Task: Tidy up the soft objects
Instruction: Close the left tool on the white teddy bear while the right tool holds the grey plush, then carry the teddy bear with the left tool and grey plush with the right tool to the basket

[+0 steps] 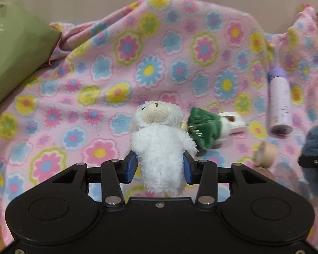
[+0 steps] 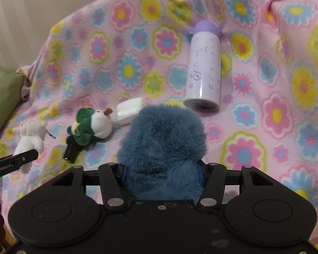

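A small white plush lamb (image 1: pixel 159 146) stands upright between the blue pads of my left gripper (image 1: pixel 160 160), which is shut on its body and holds it above the flowered pink blanket (image 1: pixel 150 48). In the right wrist view the lamb (image 2: pixel 32 135) shows at the far left, with the left gripper's finger (image 2: pixel 14 163) under it. My right gripper (image 2: pixel 162 170) is shut on a fluffy blue plush (image 2: pixel 162 144), whose fur hides the fingertips. A plush in green clothes (image 2: pixel 89 127) lies on the blanket between the two grippers.
A lilac bottle (image 2: pixel 203 69) lies on the blanket at the right. A white plastic piece (image 2: pixel 129 110) and a small black object (image 2: pixel 71 150) lie beside the green-clothed plush. A round beige item (image 1: pixel 265 152) lies nearby. A green cushion (image 1: pixel 17 59) sits at the left edge.
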`<state>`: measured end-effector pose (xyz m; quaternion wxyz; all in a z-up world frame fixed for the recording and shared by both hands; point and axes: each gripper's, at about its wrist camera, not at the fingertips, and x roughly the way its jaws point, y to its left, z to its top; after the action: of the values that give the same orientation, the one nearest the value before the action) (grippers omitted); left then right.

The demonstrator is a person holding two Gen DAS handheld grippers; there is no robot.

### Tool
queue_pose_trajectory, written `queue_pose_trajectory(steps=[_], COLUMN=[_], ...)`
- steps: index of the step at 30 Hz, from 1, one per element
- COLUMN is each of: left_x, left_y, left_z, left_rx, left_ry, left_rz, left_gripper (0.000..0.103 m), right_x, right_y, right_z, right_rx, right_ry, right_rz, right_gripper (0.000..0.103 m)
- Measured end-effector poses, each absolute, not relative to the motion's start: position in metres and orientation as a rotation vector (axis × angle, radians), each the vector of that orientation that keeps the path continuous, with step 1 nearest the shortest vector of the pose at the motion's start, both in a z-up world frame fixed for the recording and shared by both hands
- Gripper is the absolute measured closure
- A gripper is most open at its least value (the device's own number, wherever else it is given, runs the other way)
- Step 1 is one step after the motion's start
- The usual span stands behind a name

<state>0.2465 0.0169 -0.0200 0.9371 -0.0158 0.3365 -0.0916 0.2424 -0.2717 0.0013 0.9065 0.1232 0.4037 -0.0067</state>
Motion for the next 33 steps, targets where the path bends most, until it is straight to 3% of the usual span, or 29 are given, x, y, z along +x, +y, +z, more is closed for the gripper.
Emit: queue_pose_trajectory(steps=[14, 33], left_x=[0.146, 0.030], left_y=[0.014, -0.001], left_z=[0.025, 0.024], left_rx=[-0.046, -0.073], left_ry=[0.663, 0.731], left_rz=[-0.240, -0.285], left_gripper=[0.059, 0.059], right_x=[0.156, 0.022], right_y=[-0.254, -0.221], right_z=[0.064, 0.087], right_rx=[0.269, 0.337], right_ry=[0.744, 0.733], right_rz=[0.100, 0.234], right_gripper=[0.048, 0.048])
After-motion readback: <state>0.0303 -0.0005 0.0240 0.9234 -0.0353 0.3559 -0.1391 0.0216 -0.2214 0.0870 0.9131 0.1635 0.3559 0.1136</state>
